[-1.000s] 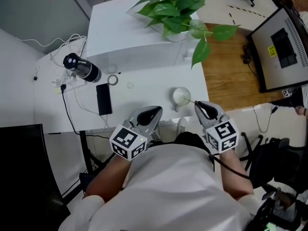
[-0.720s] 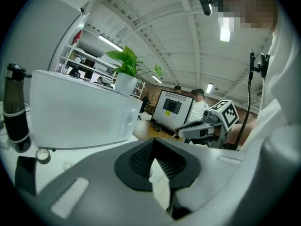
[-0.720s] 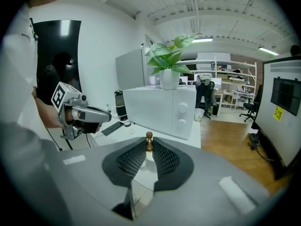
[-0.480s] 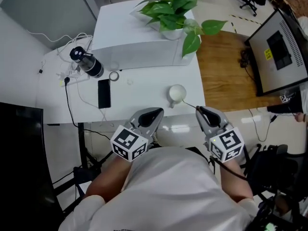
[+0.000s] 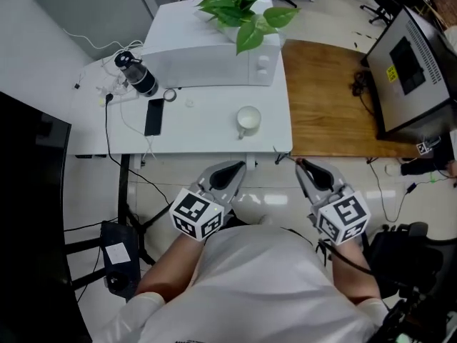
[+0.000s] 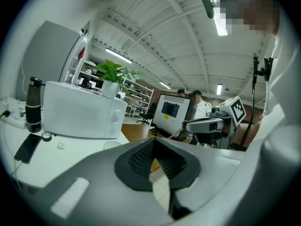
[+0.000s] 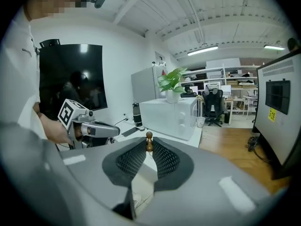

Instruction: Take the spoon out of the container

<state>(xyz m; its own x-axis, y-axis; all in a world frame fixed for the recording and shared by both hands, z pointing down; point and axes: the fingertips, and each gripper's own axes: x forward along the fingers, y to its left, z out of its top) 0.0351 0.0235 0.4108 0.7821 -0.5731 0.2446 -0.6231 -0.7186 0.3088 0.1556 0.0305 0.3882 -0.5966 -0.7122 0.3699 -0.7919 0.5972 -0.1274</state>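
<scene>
My right tool is pinched tight on the spoon, which pokes out past the tips toward the bench's near right corner, well clear of the cup near the right edge, while my left tool is closed on nothing.

Bright, even overhead light; fisheye views darken at corners.

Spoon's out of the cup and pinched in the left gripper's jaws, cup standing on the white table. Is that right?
Wrong gripper: the spoon is pinched in the jaws of the right gripper, as the right gripper view shows. The jaws of the left gripper are closed on nothing. The rest holds: the spoon is out of the cup, which stands on the white table.
</scene>
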